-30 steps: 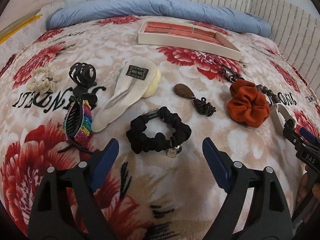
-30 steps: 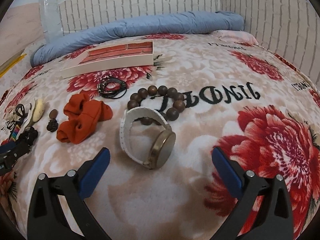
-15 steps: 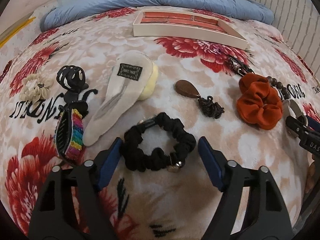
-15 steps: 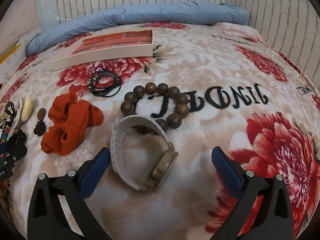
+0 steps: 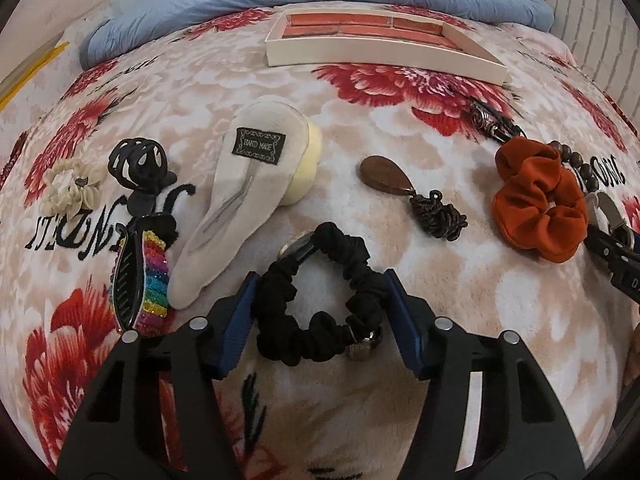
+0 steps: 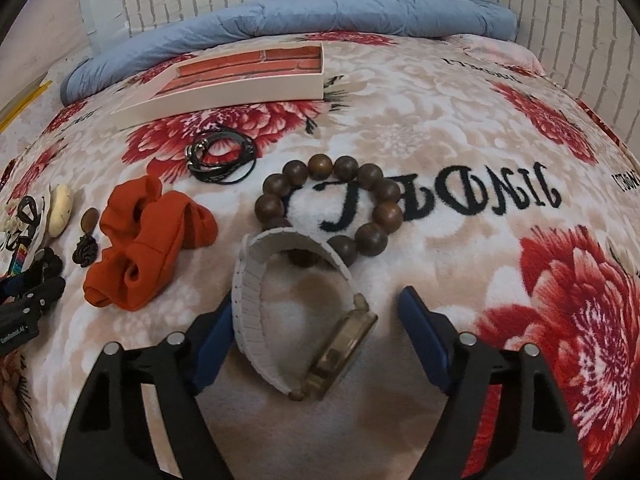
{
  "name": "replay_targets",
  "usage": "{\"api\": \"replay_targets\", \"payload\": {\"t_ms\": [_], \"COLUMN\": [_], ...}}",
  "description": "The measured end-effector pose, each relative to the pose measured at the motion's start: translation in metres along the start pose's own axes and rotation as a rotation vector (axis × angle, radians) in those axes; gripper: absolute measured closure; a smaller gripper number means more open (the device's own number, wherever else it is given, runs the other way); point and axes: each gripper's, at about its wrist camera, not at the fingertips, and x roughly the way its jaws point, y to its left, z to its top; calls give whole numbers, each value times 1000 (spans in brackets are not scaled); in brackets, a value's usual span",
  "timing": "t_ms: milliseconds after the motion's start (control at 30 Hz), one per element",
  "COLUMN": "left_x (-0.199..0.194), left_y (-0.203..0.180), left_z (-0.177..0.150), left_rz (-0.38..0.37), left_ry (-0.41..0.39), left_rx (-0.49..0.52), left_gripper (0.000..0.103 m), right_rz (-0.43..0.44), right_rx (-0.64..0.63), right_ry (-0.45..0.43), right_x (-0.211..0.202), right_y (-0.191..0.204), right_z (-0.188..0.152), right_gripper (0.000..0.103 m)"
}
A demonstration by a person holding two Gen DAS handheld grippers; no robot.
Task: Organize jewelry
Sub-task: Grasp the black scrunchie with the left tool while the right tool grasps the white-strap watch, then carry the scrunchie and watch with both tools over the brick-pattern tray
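Both grippers are down on the flowered blanket (image 6: 440,92) at once, each with its jaws apart around a piece. The left gripper (image 5: 318,322) straddles the black scrunchie (image 5: 316,296); its blue pads look to be touching the fabric on both sides, though nothing is squeezed yet. The right gripper (image 6: 316,334) brackets the white-strapped watch (image 6: 296,312), which stands on its edge near the blanket's front, the left pad close against the strap and the right pad clear of the gold case. The empty tray (image 5: 380,46) with its brick-patterned floor waits toward the far edge, in front of the blue bolster (image 6: 280,20). I'd worry most about the watch: a lopsided squeeze would likely roll it flat or fold the soft strap, so it slips out on the lift. Its strap also overlaps the wooden bead bracelet (image 6: 332,204), which touches it from behind and could be dragged along. On the left, the scrunchie's small metal charm (image 5: 360,346) sits by the right pad; pinching that alone would give a poor hold. The rainbow hair claw (image 5: 140,276) and the felt hair clip (image 5: 248,196) lie just beside the left finger and could be nudged. The plush blanket might also get pinched.
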Motion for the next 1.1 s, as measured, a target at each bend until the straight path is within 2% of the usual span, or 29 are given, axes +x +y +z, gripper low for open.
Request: {"api": "replay_targets", "payload": {"t_ms": [133, 300, 433, 600, 867, 1100], "left_x": [-1, -4, -6, -9, -21, -45], "left_y": [3, 4, 6, 7, 11, 4], "left_z": [-1, -2, -3, -4, -7, 7], "left_rz": [-13, -24, -29, -45, -87, -107], "left_ry": [-5, -11, -14, -22, -41, -108], "left_rx": [-16, -11, -12, -15, -31, -10], "left_gripper": [47, 69, 77, 83, 85, 85], "right_rz": [5, 16, 16, 26, 47, 52], "right_rx": [-22, -43, -47, -56, -38, -33], "right_ry": [-4, -11, -23, -29, -57, -89], "right_x": [-1, -5, -8, -9, -19, -29], "right_y": [4, 8, 6, 5, -1, -6], "right_z": [0, 0, 0, 0, 1, 14], "right_gripper": [42, 55, 70, 75, 80, 86]}}
